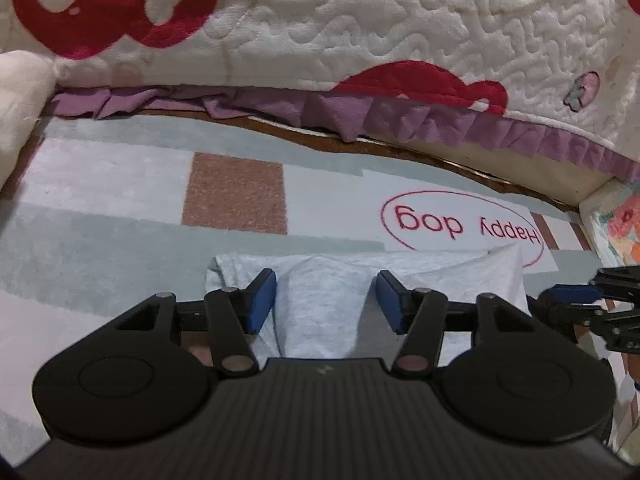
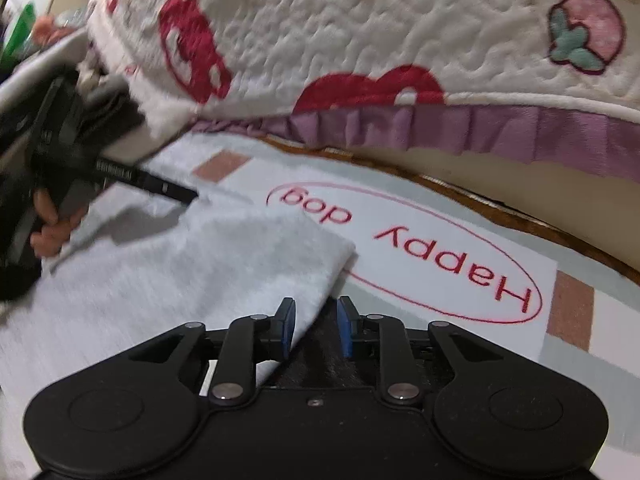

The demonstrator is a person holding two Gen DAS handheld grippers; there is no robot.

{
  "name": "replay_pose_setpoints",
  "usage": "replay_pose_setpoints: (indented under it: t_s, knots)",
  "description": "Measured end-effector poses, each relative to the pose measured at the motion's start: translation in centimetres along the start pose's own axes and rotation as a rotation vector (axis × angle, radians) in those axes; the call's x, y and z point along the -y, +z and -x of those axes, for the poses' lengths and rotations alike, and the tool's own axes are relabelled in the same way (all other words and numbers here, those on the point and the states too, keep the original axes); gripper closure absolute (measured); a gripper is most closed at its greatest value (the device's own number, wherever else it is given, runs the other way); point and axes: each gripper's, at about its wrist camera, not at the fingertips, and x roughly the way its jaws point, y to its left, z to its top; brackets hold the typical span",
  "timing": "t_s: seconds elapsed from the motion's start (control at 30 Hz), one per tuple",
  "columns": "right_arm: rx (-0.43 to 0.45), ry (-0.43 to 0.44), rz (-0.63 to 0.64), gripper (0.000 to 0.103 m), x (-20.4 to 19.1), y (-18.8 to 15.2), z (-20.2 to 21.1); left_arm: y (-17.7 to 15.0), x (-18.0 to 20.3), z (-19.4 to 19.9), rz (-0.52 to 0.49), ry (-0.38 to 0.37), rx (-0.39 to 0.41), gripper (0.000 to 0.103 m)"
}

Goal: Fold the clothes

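Grey clothing (image 1: pixel 344 280), folded into a compact block, is laid on a pale patterned mat (image 1: pixel 100 184) just ahead of both grippers. In the left wrist view, the left gripper (image 1: pixel 326 300) is held wide open directly over the folded cloth, with its blue pads (image 1: pixel 262 300) spread apart and nothing gripped between them; the cloth is seen between and below the fingers. Whether the pads touch the fabric cannot be told. To the right of this gripper, at the far side of the cloth, the right gripper (image 1: pixel 576 294) is partly seen.

In the right wrist view, the right gripper (image 2: pixel 316 328) is set at the near right edge of the clothing (image 2: pixel 180 264), its fingers parted by a narrow gap. The cloth edge runs past the left pad (image 2: pixel 287 330) toward the gap, but whether it is pinched cannot be told. Beyond and to the left, the left gripper (image 2: pixel 168 190) is seen over the cloth, held by a hand (image 2: pixel 52 220).

Ahead and to the right of the right gripper, a red "Happy dog" oval (image 2: pixel 404 252) is printed on the mat. Further ahead, a white quilted cover (image 2: pixel 400 32) with red shapes and a purple frill (image 2: pixel 480 132) hangs over the far edge.
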Motion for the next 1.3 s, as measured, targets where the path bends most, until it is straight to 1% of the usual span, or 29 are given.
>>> replay_pose_setpoints:
  t_s: [0.03, 0.07, 0.13, 0.2, 0.27, 0.33, 0.37, 0.43, 0.53, 0.57, 0.6, 0.67, 0.7, 0.73, 0.77, 0.8, 0.83, 0.87, 0.93, 0.97, 1.03, 1.07, 1.1, 1.13, 1.17, 1.2, 1.23, 1.3]
  knots:
    - [-0.005, 0.005, 0.013, 0.075, -0.1, 0.0, -0.3, 0.1, 0.1, 0.0, -0.018, -0.007, -0.007, 0.089]
    - [-0.004, 0.015, 0.013, 0.074, -0.1, 0.2, -0.6, 0.1, 0.5, 0.2, -0.039, -0.008, -0.002, 0.095]
    - [0.005, 0.038, 0.007, 0.071, 0.0, 0.6, -1.2, 0.1, 1.3, 1.0, -0.086, -0.006, 0.021, 0.096]
    - [0.018, 0.055, -0.002, 0.069, 0.0, 1.0, -1.9, 0.3, 2.8, 3.4, -0.153, 0.003, 0.104, 0.096]
    - [0.023, 0.059, -0.002, 0.069, -0.1, 1.5, -2.5, 0.7, 3.7, 5.8, -0.186, -0.012, 0.184, 0.096]
    - [0.019, 0.047, 0.005, 0.069, -0.1, 1.9, -3.2, 1.2, 3.8, 6.6, -0.199, -0.006, 0.200, 0.096]
    - [0.017, 0.041, 0.006, 0.068, -0.1, 2.0, -3.6, 1.2, 3.7, 6.2, -0.208, 0.016, 0.191, 0.096]
    - [0.002, 0.022, 0.007, 0.067, -0.3, 2.2, -4.4, 0.8, 3.2, 4.6, -0.231, 0.084, 0.162, 0.095]
    - [-0.003, -0.015, 0.022, 0.065, -0.7, 2.3, -5.2, -0.5, 1.6, 2.4, -0.198, 0.181, 0.120, 0.092]
    - [-0.003, -0.026, 0.020, 0.065, -0.8, 2.3, -5.2, -0.8, 1.1, 2.8, -0.165, 0.210, 0.138, 0.091]
    - [-0.004, -0.033, 0.017, 0.064, -0.9, 2.4, -5.1, -1.0, 0.6, 3.4, -0.125, 0.237, 0.168, 0.087]
    - [-0.004, -0.051, 0.028, 0.063, -1.0, 2.3, -5.0, -1.4, -0.3, 4.9, -0.047, 0.289, 0.221, 0.082]
    - [-0.003, -0.040, 0.044, 0.063, -1.6, 2.3, -4.9, -1.4, -0.9, 5.7, -0.010, 0.312, 0.241, 0.081]
    - [-0.003, -0.026, 0.061, 0.063, -2.3, 2.3, -4.9, -1.5, -1.4, 6.4, 0.026, 0.296, 0.247, 0.074]
    - [-0.002, -0.012, 0.078, 0.063, -3.0, 2.4, -4.9, -1.8, -1.8, 6.6, 0.060, 0.232, 0.220, 0.068]
    - [-0.002, 0.002, 0.096, 0.063, -3.6, 2.4, -4.8, -2.1, -2.1, 6.7, 0.094, 0.151, 0.176, 0.055]
    - [-0.001, 0.016, 0.113, 0.063, -4.3, 2.4, -4.8, -2.4, -2.5, 6.8, 0.128, 0.070, 0.132, 0.048]
    - [0.000, 0.030, 0.130, 0.063, -4.9, 2.4, -4.7, -2.9, -2.5, 6.7, 0.149, 0.025, 0.096, 0.048]
    - [0.001, 0.058, 0.165, 0.063, -6.3, 2.5, -4.7, -4.1, -2.1, 6.4, 0.169, -0.006, 0.044, 0.045]
    - [0.001, 0.073, 0.182, 0.063, -6.9, 2.5, -4.6, -4.6, -1.9, 6.1, 0.176, -0.009, 0.026, 0.044]
    - [0.002, 0.101, 0.216, 0.061, -8.3, 2.6, -4.6, -5.2, -1.5, 5.2, 0.179, 0.000, -0.004, 0.044]
    - [0.003, 0.115, 0.234, 0.061, -8.9, 2.6, -4.5, -5.3, -1.3, 5.1, 0.168, 0.010, -0.006, 0.044]
    - [0.004, 0.129, 0.251, 0.061, -9.6, 2.6, -4.5, -5.3, -1.0, 5.2, 0.149, 0.023, 0.000, 0.054]
    - [0.004, 0.143, 0.268, 0.061, -10.2, 2.7, -4.4, -5.3, -0.8, 5.4, 0.130, 0.036, 0.006, 0.079]
    - [0.005, 0.157, 0.285, 0.061, -10.9, 2.7, -4.4, -5.1, -0.5, 5.5, 0.108, 0.047, 0.013, 0.084]
    - [0.002, 0.154, 0.284, 0.061, -10.8, 2.7, -4.6, -5.0, -0.2, 5.6, 0.085, 0.056, 0.020, 0.088]
    - [-0.002, 0.149, 0.279, 0.060, -10.6, 2.7, -4.9, -4.8, 0.0, 5.7, 0.058, 0.081, 0.029, 0.094]
    - [-0.009, 0.138, 0.271, 0.046, -10.1, 2.7, -5.4, -4.8, 1.0, 5.9, -0.049, 0.221, 0.056, 0.101]
